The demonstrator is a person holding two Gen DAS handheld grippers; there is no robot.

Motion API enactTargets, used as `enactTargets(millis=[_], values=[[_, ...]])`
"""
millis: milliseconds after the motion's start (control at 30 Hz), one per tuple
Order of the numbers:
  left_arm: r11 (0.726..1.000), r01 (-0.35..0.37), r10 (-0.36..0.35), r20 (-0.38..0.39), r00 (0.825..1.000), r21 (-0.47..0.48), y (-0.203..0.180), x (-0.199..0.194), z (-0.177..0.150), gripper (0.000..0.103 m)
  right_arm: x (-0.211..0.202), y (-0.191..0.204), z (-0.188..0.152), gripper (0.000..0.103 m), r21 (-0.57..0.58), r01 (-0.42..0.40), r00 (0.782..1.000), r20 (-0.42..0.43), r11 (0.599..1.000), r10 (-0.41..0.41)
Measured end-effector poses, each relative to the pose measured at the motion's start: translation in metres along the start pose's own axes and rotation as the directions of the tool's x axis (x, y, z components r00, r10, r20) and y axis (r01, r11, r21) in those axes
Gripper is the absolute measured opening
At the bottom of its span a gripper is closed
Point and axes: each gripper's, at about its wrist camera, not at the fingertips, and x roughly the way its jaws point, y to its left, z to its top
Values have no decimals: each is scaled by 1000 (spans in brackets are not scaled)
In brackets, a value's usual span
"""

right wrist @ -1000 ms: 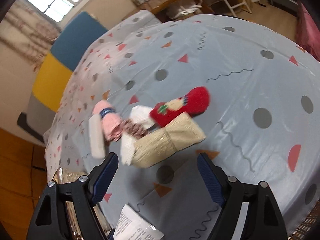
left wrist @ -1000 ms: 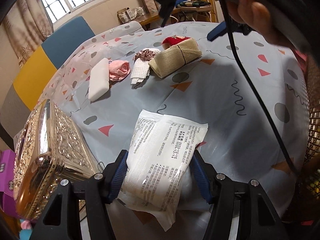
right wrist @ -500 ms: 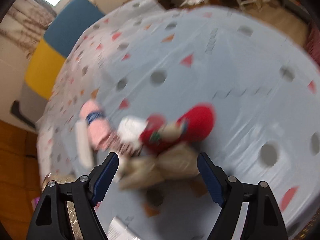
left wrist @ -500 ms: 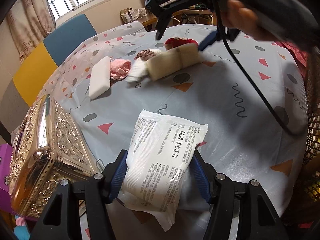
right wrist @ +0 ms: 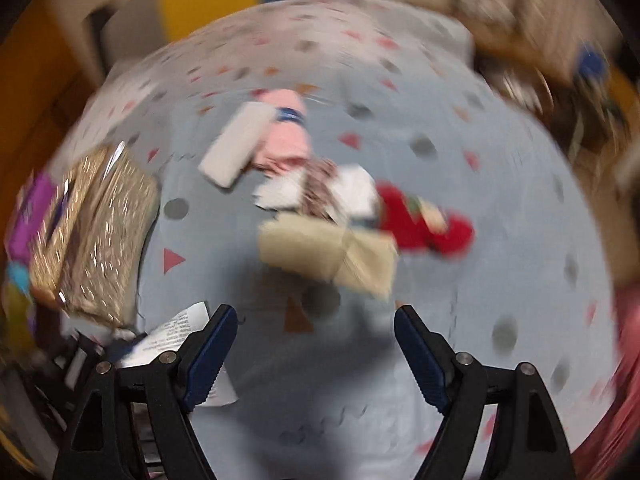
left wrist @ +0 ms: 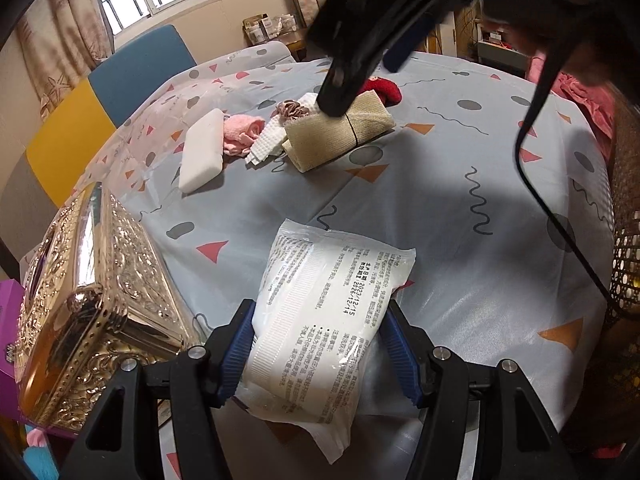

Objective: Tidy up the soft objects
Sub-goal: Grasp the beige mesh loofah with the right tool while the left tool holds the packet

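The right gripper (right wrist: 314, 354) has swung over the beige cloth roll (left wrist: 340, 136) mid-table, fingers spread wide and empty. The left gripper (left wrist: 316, 354) squeezes the white tissue pack (left wrist: 324, 320) at the table's near edge. The right one should drop straight down and pinch the roll's middle.

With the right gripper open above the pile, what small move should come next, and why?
Probably lower the right gripper onto the tan cloth bundle. Its jaws are open and empty, and that bundle lies nearest them. The left gripper already holds the white packet.
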Motion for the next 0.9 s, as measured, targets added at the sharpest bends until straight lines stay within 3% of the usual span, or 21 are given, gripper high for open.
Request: enactTargets(millis=[67, 167, 300, 367, 400, 433, 533, 667, 800, 900], values=[[1000, 1, -1, -2, 1000, -2, 0, 0, 0, 63, 12, 20, 9, 82, -162, 51, 998, -21, 985, -55], [1000, 9, -9, -5, 1000, -7, 2, 0, 0, 63, 34, 39, 16, 81, -361, 136, 986, -39, 922, -161], [1000, 20, -20, -9, 1000, -21, 5, 1, 1, 63, 61, 43, 17, 80, -499, 156, 968, -93, 852, -231], [999, 23, -23, -8, 1000, -26, 5, 2, 0, 63, 66, 38, 17, 80, -519, 174, 961, -97, 837, -260], [999, 24, -24, -7, 1000, -27, 5, 2, 0, 63, 70, 36, 18, 74, -521, 172, 960, -103, 836, -261], [999, 25, -25, -6, 1000, -27, 5, 2, 0, 63, 74, 34, 19, 60, -515, 164, 960, -115, 841, -257], [999, 26, -26, 2, 1000, -30, 5, 2, -1, 63, 78, 30, 21, 51, -469, 146, 963, -132, 871, -233], [998, 28, -28, 12, 1000, -52, 7, 0, -4, 62, 63, 24, 16, 47, -328, 55, 974, -192, 943, -124], [995, 64, -64, 5, 998, -71, 10, -6, 0, 60, 61, 11, -3, 47, -227, 97, 958, -244, 969, -152], [991, 84, -84, 6, 996, -101, 13, -13, 2, 60, 59, -1, -5, 48, -151, 83, 952, -280, 985, -123]])
